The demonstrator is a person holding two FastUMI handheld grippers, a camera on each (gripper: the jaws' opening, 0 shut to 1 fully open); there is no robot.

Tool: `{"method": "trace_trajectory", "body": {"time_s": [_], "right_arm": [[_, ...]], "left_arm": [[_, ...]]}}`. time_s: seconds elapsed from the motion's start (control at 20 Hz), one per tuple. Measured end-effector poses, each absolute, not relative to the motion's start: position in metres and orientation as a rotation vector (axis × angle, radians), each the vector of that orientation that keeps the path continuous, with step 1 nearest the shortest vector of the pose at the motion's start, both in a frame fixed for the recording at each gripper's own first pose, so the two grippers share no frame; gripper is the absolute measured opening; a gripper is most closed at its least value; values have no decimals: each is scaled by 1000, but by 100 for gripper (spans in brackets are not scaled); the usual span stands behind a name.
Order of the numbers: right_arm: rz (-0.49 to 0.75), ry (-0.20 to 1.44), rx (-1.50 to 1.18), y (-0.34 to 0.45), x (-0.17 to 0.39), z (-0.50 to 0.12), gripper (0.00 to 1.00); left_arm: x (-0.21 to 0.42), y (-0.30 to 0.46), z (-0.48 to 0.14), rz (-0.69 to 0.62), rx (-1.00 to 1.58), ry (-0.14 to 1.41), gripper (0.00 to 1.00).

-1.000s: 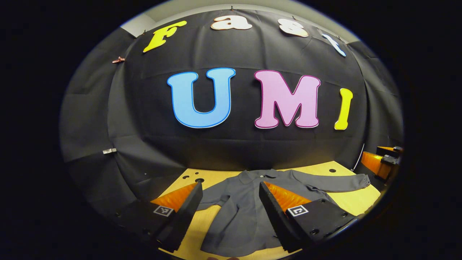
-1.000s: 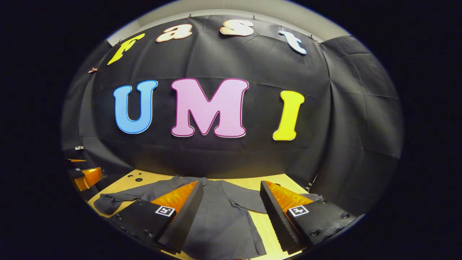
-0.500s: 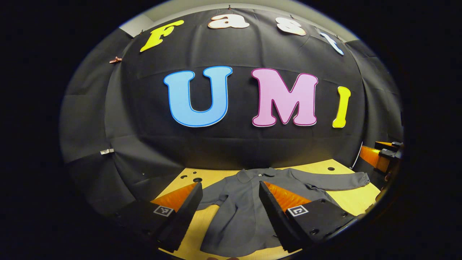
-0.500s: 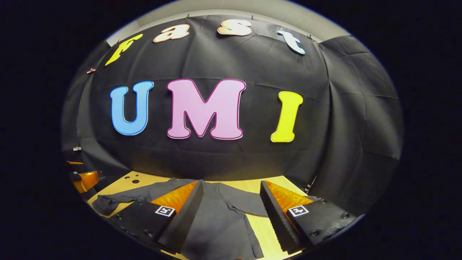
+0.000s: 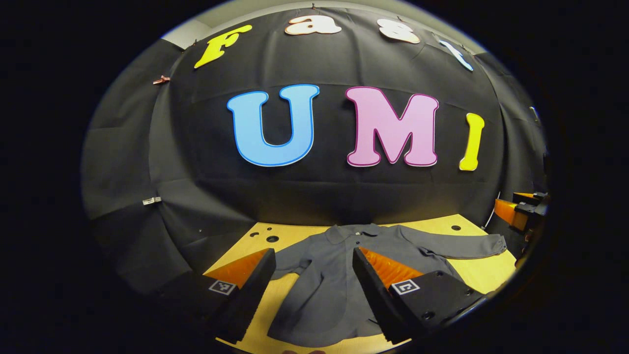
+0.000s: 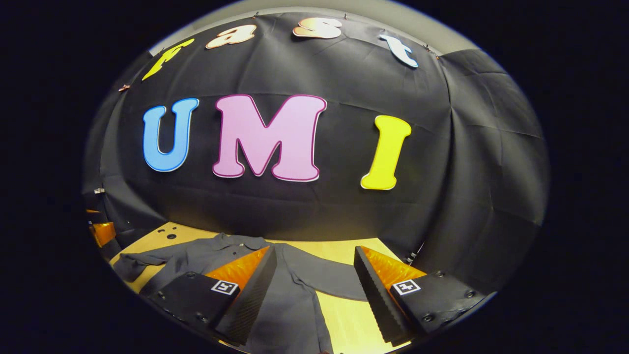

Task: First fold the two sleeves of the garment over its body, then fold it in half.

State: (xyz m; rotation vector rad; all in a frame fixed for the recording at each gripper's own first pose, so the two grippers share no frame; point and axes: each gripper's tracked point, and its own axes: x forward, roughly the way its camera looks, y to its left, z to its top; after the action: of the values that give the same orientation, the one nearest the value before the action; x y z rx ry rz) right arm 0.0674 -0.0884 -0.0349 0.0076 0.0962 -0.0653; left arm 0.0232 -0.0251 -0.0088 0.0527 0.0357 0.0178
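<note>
Left claw [image 5: 313,275] and right claw [image 6: 314,275], both with fingers apart and empty, hover over the grey garment [image 5: 339,275], which lies flat on the tabletop [image 5: 491,270]; both sleeves unfolded, every fold remains.

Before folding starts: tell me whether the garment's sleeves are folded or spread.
Spread. The grey garment lies flat on the table, one sleeve stretched outward, the other sleeve also off the body.

You see a yellow wooden table [image 5: 471,272] with round holes [image 5: 271,239], backed by the black cloth wall [image 6: 314,206]
</note>
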Motion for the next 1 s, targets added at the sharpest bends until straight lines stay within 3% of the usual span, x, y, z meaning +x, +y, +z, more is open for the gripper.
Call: {"method": "trace_trajectory", "body": {"time_s": [0.4,1.0], "right_arm": [[-105,259,74,-162,109,-95,98],[-411,506,151,-305,136,-201,98]], "left_arm": [[29,-32,-44,118,15,109,98],[39,-6,-77,208,12,216,97]]}}
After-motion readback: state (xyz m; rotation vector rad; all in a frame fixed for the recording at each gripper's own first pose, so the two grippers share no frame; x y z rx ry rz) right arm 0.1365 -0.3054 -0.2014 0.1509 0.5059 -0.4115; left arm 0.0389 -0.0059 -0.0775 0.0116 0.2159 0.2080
